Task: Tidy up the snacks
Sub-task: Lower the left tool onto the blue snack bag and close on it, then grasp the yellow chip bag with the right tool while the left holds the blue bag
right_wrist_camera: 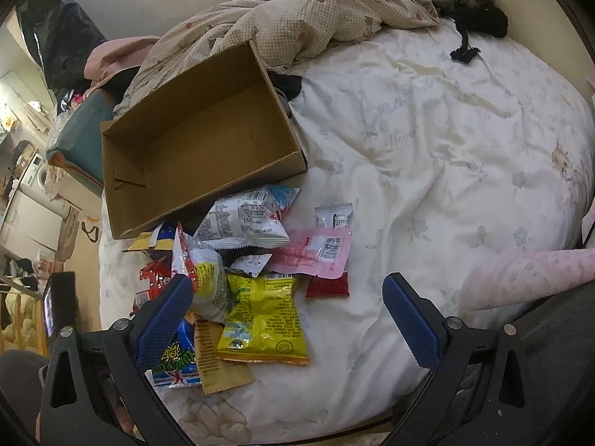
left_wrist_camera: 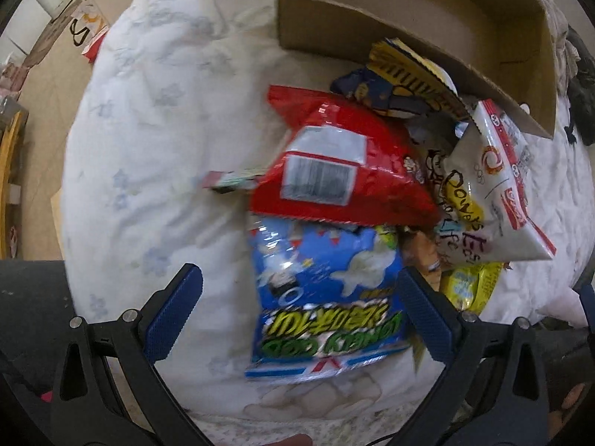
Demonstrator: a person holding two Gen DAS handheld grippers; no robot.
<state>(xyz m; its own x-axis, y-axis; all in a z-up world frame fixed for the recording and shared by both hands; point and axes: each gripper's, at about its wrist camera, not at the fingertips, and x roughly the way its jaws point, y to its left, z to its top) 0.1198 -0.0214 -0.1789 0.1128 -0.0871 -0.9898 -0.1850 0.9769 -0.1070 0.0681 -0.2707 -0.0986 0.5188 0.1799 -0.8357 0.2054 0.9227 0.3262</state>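
Both grippers hang wide open, holding nothing: left gripper (left_wrist_camera: 299, 297) over the blue popcorn bag (left_wrist_camera: 323, 297), right gripper (right_wrist_camera: 288, 306) over the yellow snack packet (right_wrist_camera: 264, 319) (cardboard box (right_wrist_camera: 200, 141) sits empty behind).

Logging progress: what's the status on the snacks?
Left gripper open, right gripper open. Brown cardboard box empty. Blue popcorn bag nearest, under red bag.

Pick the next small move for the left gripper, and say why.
Probably ease the left gripper forward and close its jaws on the blue snack bag. The jaws stand wide open with that bag lying between them, nearest of the pile on the white quilt. The cardboard box looks empty, and the right gripper is open too, holding nothing.
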